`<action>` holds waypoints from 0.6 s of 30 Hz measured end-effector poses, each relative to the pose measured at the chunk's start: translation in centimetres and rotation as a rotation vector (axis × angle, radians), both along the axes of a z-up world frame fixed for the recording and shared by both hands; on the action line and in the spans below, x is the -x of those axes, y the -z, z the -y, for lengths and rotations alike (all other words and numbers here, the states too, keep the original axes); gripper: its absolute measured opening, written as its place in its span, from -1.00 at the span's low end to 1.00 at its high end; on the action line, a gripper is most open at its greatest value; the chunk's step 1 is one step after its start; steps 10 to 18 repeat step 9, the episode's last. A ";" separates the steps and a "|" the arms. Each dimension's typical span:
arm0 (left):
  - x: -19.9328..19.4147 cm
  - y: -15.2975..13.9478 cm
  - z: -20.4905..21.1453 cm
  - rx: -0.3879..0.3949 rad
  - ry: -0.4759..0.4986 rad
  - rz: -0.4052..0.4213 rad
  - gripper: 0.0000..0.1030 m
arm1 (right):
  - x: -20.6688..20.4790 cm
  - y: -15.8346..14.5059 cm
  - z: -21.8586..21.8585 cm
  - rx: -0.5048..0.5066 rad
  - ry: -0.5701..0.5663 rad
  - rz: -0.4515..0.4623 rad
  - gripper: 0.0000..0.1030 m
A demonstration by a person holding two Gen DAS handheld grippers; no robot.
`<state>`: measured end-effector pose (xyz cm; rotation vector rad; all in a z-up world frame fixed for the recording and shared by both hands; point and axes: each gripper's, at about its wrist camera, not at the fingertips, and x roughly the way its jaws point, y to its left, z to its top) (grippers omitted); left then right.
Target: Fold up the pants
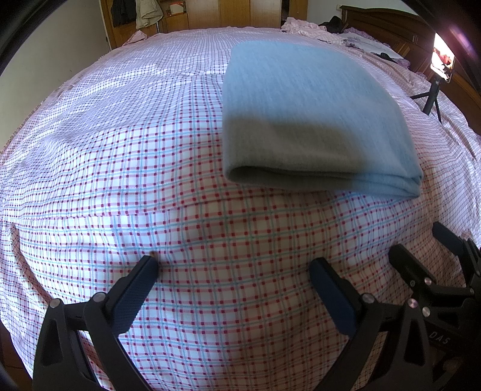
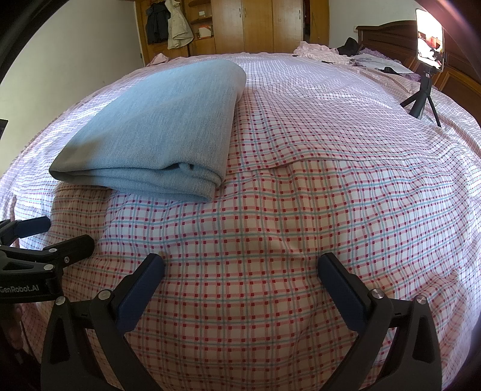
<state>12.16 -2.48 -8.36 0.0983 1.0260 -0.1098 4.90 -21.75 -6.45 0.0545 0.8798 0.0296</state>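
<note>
The light blue pants (image 1: 309, 120) lie folded into a compact, layered rectangle on the checked bed sheet (image 1: 150, 168). They also show in the right wrist view (image 2: 162, 126), upper left. My left gripper (image 1: 236, 264) is open and empty, hovering over the sheet in front of the pants, not touching them. My right gripper (image 2: 240, 261) is open and empty, to the right of the pants and apart from them. The right gripper also shows at the lower right of the left wrist view (image 1: 421, 252), and the left gripper at the lower left of the right wrist view (image 2: 57, 234).
A phone on a small tripod (image 2: 427, 60) stands on the bed at the far right. Loose clothes (image 2: 360, 54) lie near the wooden headboard (image 2: 387, 36). Wooden wardrobes (image 2: 270, 27) and hanging jackets (image 2: 168, 27) stand beyond the bed.
</note>
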 end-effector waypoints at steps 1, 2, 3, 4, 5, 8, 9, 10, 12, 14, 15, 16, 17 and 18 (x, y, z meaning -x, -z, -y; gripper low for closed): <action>0.0 0.0 0.0 0.000 0.000 0.000 0.99 | 0.1 0.0 -0.1 0.000 0.000 0.000 0.93; 0.0 0.0 0.0 0.000 0.000 0.000 0.99 | 0.0 0.0 0.0 0.000 0.000 0.000 0.93; 0.0 0.0 0.0 0.000 0.000 0.000 0.99 | 0.1 0.0 -0.1 0.000 0.000 0.000 0.93; 0.0 0.0 0.0 -0.001 0.000 0.000 0.99 | 0.1 0.0 -0.1 0.000 0.000 0.000 0.93; 0.0 0.0 0.0 0.000 0.000 0.000 0.99 | 0.1 0.0 -0.1 0.000 0.000 0.000 0.93; 0.0 0.0 0.0 -0.001 0.000 0.000 0.99 | 0.1 0.0 -0.1 0.000 0.000 0.000 0.93; 0.0 0.0 0.0 0.000 0.000 0.000 0.99 | 0.1 0.0 -0.1 0.000 0.000 0.000 0.93; 0.0 0.0 0.0 0.000 0.000 0.000 0.99 | 0.1 0.0 -0.1 0.000 0.000 0.000 0.93; 0.0 0.0 0.0 0.000 0.000 0.000 0.99 | 0.1 0.0 -0.1 0.000 0.000 0.000 0.93; 0.0 0.0 0.0 0.000 0.000 0.000 0.99 | 0.1 0.0 -0.1 0.000 0.000 0.000 0.93; 0.0 0.0 0.0 0.000 0.000 0.000 0.99 | 0.1 0.0 -0.1 0.000 0.000 0.000 0.93; 0.0 0.0 0.0 0.000 0.000 0.000 0.99 | 0.1 0.0 -0.1 0.000 0.000 0.000 0.93; 0.0 0.0 0.0 0.000 0.000 0.000 0.99 | 0.1 0.0 -0.1 0.000 0.000 0.000 0.93; 0.0 0.0 0.0 0.000 0.000 0.000 0.99 | 0.1 0.0 -0.1 0.000 0.000 0.000 0.93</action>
